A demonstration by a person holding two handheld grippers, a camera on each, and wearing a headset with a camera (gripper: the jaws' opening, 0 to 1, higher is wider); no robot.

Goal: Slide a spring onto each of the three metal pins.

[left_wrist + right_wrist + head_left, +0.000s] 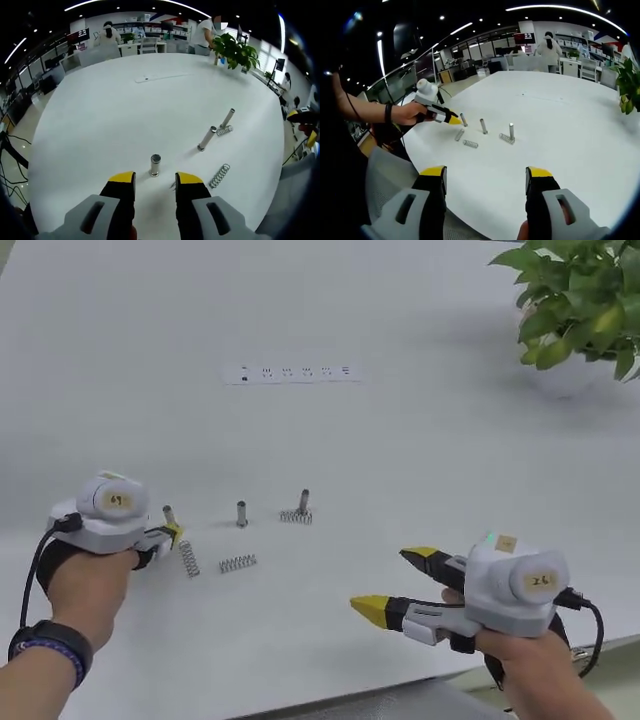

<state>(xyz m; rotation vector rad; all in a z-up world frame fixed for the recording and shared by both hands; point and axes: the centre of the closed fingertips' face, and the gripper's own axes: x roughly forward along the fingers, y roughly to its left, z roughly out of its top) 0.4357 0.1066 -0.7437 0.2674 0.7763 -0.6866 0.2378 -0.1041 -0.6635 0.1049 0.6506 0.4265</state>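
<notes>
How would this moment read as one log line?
left tool: open, by end pin | right tool: open, empty | three springs lying loose

left pin (168,514): standing upright, bare, ending a row of three.
middle pin (241,513): standing upright, bare.
right pin (303,501): standing upright, bare.
left spring (189,558): lying flat near left pin.
middle spring (237,563): lying flat in front of middle pin.
right spring (296,517): lying flat at right pin's base.

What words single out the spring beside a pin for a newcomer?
On the white table, three metal pins stand in a row. At the foot of the pin nearest the potted plant lies a spring; the other two springs lie in front of the row, nearer the person.
</notes>
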